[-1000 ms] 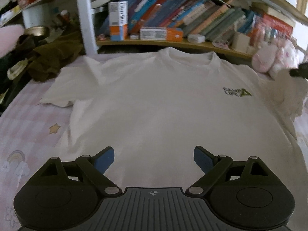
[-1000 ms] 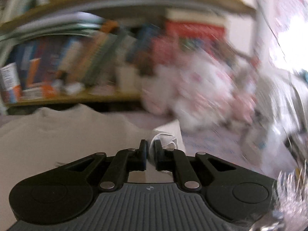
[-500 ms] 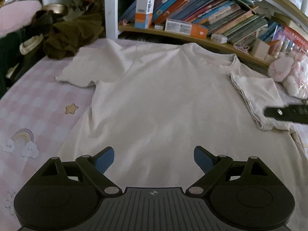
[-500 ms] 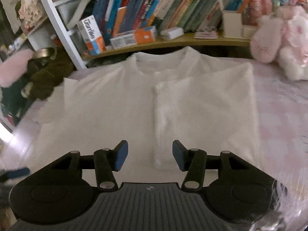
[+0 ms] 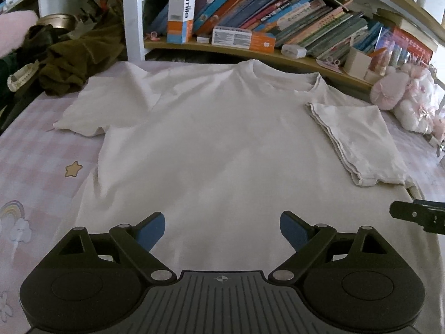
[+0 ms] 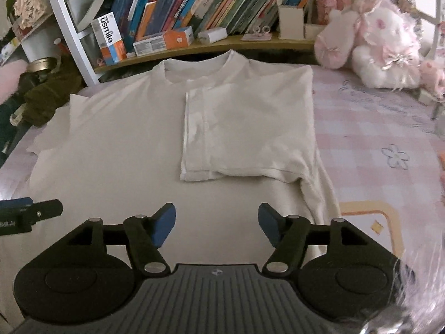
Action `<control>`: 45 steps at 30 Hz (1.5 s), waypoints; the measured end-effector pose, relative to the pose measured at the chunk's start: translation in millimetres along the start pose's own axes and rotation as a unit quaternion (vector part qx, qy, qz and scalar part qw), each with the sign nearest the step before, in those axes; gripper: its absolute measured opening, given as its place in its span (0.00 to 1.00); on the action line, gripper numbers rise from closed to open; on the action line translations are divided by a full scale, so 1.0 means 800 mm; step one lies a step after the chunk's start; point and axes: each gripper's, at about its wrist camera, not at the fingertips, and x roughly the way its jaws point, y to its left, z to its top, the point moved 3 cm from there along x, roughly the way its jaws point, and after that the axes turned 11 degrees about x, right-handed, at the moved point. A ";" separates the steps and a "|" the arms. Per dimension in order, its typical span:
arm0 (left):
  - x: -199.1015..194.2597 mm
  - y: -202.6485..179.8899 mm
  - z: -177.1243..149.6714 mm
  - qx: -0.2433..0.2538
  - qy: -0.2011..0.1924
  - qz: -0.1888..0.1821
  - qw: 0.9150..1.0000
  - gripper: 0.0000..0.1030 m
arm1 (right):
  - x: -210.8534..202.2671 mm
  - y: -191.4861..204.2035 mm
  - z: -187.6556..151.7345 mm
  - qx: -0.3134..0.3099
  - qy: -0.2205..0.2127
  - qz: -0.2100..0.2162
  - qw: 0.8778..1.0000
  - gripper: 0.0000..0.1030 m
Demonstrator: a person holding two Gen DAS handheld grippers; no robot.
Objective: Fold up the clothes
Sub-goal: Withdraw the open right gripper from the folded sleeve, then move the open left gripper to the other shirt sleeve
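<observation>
In the left wrist view, the left gripper point(image 5: 222, 229) has its fingers point(image 5: 151, 228) spread wide and they hold nothing. Below them lies the shirt point(image 5: 217, 144), white, flat on the bed point(image 5: 36, 167) with its collar toward the shelf point(image 5: 250, 51). The left sleeve point(image 5: 89, 108) lies spread out on the pink checked sheet. The right sleeve point(image 5: 358, 142) is folded inward and rests on the shirt body. Beside the left sleeve there is a pile of dark clothes point(image 5: 69, 61). On the shelf stand books point(image 5: 292, 19) and a white and orange box point(image 5: 180, 14). At the right edge a part of the right gripper point(image 5: 417, 215) enters the view; from here I cannot tell how its fingers stand.

In the right wrist view, the right gripper point(image 6: 217, 224) is shown plainly: its fingers point(image 6: 164, 224) are apart and empty, above the lower part of the shirt point(image 6: 125, 150). This view shows the folded sleeve point(image 6: 244, 128) more fully, with its hem along the middle of the shirt, and the straight fold at the right side. The left sleeve point(image 6: 52, 128) is seen only partly here. A pink and white plush toy point(image 6: 378, 47) sits on the bed point(image 6: 375, 139) to the right, near the shelf point(image 6: 222, 46). A tip of the left gripper point(image 6: 30, 213) shows at the left edge, perhaps just above the cloth.
</observation>
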 end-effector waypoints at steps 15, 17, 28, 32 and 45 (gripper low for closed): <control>0.001 -0.042 -0.002 0.030 0.015 -0.021 0.999 0.90 | -0.039 -0.040 -0.032 0.037 -0.001 -0.082 0.996 0.93; 0.002 -0.049 -0.001 0.031 0.018 -0.024 0.999 0.89 | -0.040 -0.042 -0.032 0.030 -0.005 -0.078 0.996 0.93; -0.012 -0.060 -0.005 0.054 0.017 -0.043 0.997 0.89 | -0.041 -0.040 -0.033 0.018 -0.003 -0.068 0.998 0.93; -0.013 -0.044 -0.006 0.065 0.014 -0.052 0.996 0.89 | -0.041 -0.022 -0.041 0.017 -0.004 -0.075 0.997 0.93; -0.011 0.045 -0.005 0.063 0.000 -0.077 0.995 0.89 | -0.041 0.070 -0.068 0.023 -0.021 -0.102 0.994 0.95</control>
